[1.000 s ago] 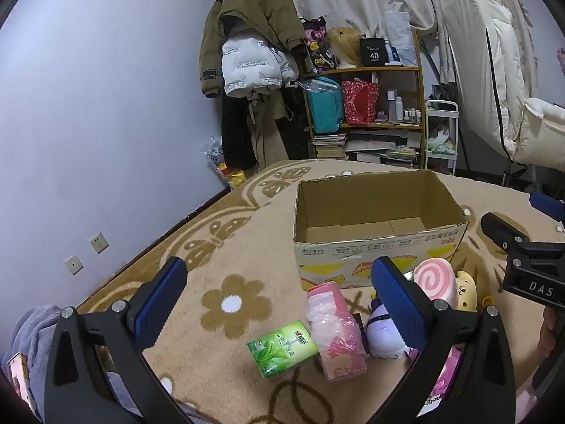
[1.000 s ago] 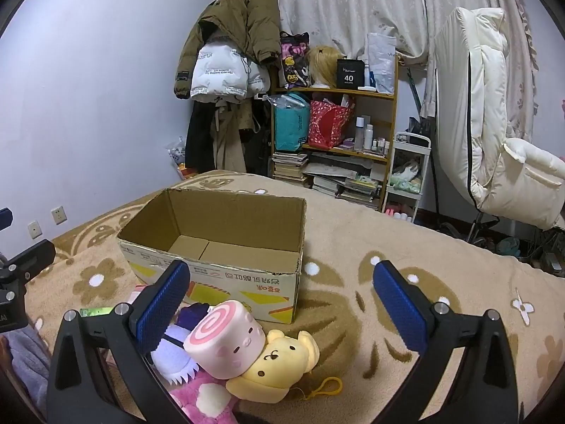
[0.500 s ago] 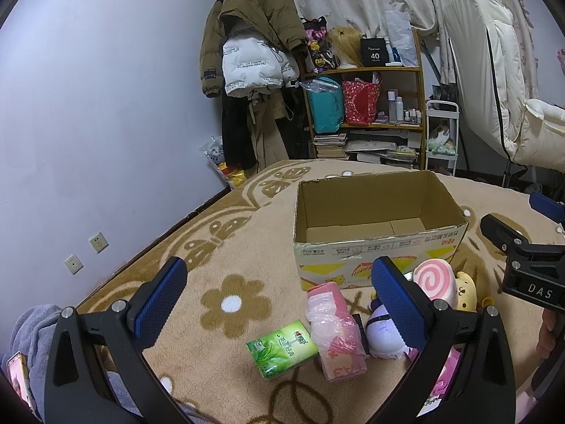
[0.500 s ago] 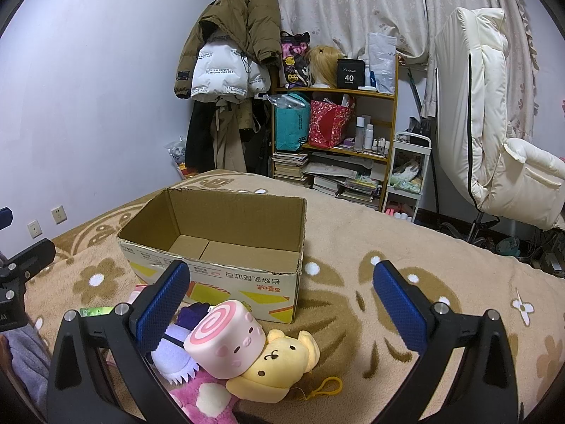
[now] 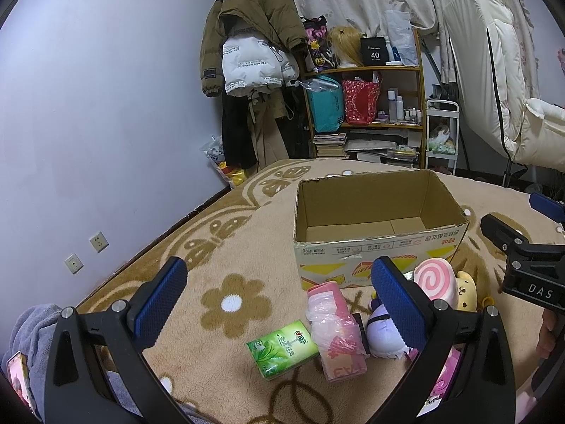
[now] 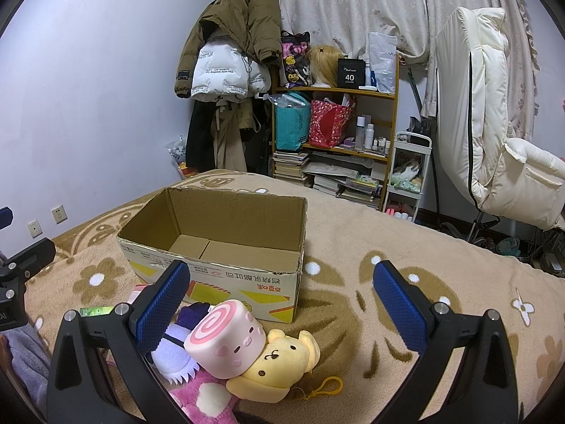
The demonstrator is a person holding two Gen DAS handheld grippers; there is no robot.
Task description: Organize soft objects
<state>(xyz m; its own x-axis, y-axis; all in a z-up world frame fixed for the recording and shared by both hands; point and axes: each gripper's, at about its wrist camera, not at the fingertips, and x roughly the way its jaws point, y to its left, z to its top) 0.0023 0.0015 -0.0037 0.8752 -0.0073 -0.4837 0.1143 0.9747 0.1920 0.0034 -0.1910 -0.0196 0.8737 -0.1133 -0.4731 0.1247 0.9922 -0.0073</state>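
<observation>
An empty cardboard box [image 5: 378, 226] [image 6: 219, 247] stands open on the flowered beige blanket. In front of it lies a pile of soft toys: a pink swirl roll [image 6: 226, 339] [image 5: 432, 281], a yellow bear [image 6: 279, 367], a purple-and-white plush [image 5: 383, 332] [image 6: 173, 349] and a pink spotted plush [image 6: 208, 399]. Beside them lie a pink tissue pack in plastic [image 5: 333, 328] and a green tissue pack [image 5: 282, 348]. My left gripper [image 5: 279, 282] hangs open above the tissue packs. My right gripper [image 6: 282, 282] is open above the toys, holding nothing.
A wooden shelf [image 6: 335, 134] with bags, books and bottles stands beyond the bed, with coats [image 6: 229, 53] hanging to its left. A white padded chair [image 6: 494, 123] is at the right. Grey cloth [image 5: 31, 332] lies near the left gripper's base.
</observation>
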